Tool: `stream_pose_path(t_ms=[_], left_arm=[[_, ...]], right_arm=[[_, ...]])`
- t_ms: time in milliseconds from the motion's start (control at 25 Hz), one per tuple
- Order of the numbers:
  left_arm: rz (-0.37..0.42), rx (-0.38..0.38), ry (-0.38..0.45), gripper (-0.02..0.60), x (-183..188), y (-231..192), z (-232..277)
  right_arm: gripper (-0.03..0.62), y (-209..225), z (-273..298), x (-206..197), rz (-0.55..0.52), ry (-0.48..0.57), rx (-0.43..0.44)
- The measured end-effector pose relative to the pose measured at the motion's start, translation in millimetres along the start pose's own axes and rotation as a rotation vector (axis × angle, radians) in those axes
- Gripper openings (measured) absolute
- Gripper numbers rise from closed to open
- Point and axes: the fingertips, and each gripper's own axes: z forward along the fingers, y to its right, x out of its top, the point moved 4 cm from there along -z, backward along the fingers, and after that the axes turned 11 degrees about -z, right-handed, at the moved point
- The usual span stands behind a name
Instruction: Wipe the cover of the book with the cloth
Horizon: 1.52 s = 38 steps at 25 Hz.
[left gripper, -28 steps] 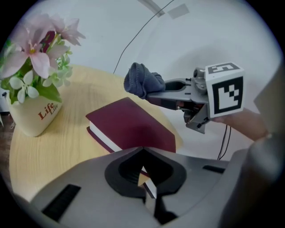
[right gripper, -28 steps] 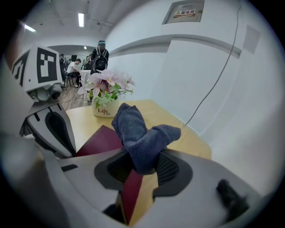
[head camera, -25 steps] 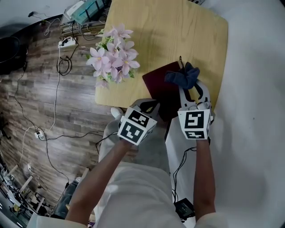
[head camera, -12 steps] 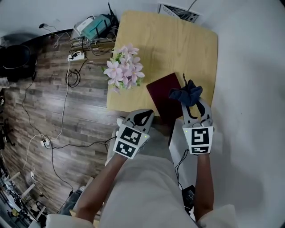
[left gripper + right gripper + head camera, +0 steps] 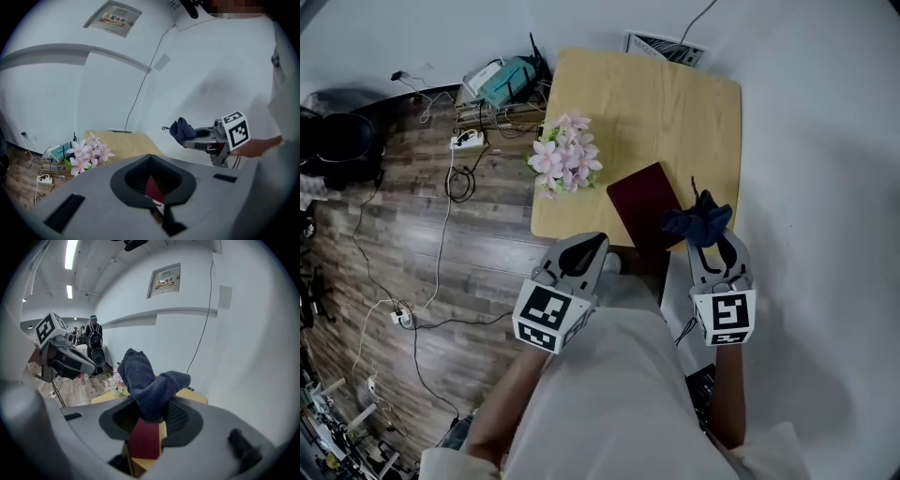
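A maroon book (image 5: 645, 200) lies on the near edge of the wooden table (image 5: 675, 112). My right gripper (image 5: 705, 234) is shut on a dark blue cloth (image 5: 697, 219), bunched at its tips and held in the air just off the book's near right corner. In the right gripper view the cloth (image 5: 145, 380) stands up from the jaws with the book (image 5: 144, 441) seen below it. My left gripper (image 5: 589, 244) is shut and holds nothing, hovering off the table's near edge. The left gripper view shows the book (image 5: 153, 190) through the jaws and the cloth (image 5: 180, 129) to the right.
A bunch of pink flowers (image 5: 567, 161) stands on the table's left edge beside the book. Cables and a power strip (image 5: 467, 141) lie on the wood floor at left. A white wall borders the table's right side. People stand far off (image 5: 93, 341).
Both grippers have drawn back toward the body. The cloth has moved from above the book to its near right corner. The table looks smaller and farther away.
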Motion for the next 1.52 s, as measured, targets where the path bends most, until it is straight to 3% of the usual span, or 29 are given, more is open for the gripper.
stream_pose_path(t_ms=[200, 360, 600, 1520], left_arm=[[0.003, -0.03, 0.063, 0.009, 23, 25, -24], [0.03, -0.079, 0.055, 0.009, 27, 45, -29], [0.052, -0.081, 0.067, 0.009, 29, 56, -35], [0.08, -0.086, 0.081, 0.009, 32, 59, -41]], right_arm=[[0.138, -1, -37, 15, 0.119, 0.064, 0.022], [0.138, 1, -62, 26, 0.112, 0.106, 0.012], [0.138, 0, -91, 28, 0.106, 0.162, 0.014], [0.138, -29, -83, 49, 0.136, 0.235, 0.038]])
